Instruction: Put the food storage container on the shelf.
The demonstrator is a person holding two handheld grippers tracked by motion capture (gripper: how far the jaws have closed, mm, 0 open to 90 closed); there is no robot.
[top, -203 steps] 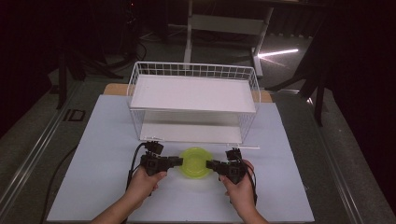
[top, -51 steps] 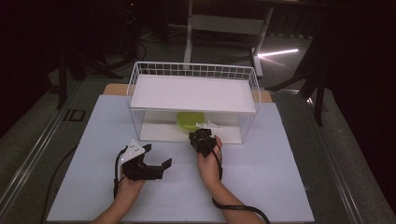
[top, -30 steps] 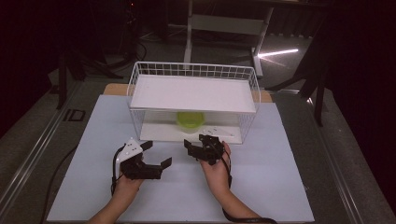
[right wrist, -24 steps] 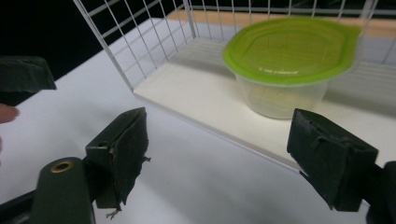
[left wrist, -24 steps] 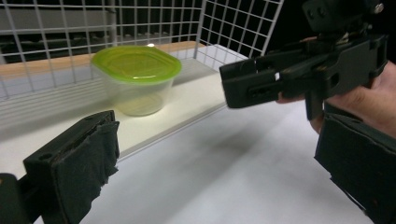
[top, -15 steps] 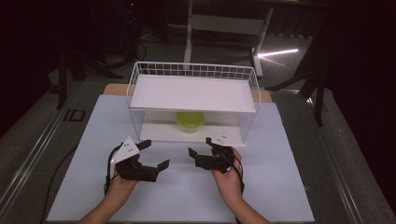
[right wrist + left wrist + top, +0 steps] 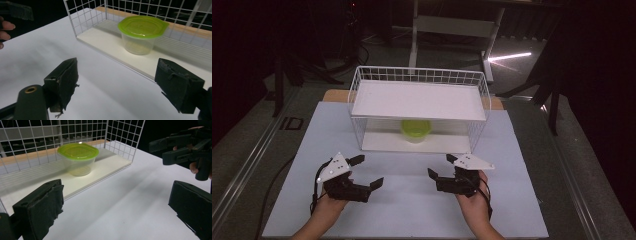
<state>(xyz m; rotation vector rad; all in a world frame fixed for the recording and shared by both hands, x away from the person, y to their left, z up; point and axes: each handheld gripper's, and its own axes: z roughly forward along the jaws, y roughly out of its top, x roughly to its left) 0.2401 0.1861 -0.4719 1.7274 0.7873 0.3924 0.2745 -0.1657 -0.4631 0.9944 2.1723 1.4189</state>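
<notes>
The clear plastic tub with lime-green lid point(image 7: 415, 129) is sitting inside the white wire rack point(image 7: 419, 109), seemingly done; both the left gripper point(image 7: 364, 174) and the right gripper point(image 7: 438, 171) are hanging open, empty.

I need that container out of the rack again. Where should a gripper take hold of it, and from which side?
Grip the green-lidded container across its clear tapered body, under the overhanging lid, coming in level through the wire rack's open front. The upper shelf probably blocks any approach from above.

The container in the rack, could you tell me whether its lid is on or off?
On. The green lid sits flat over the container, which stands upright on the rack's lower shelf.
</notes>
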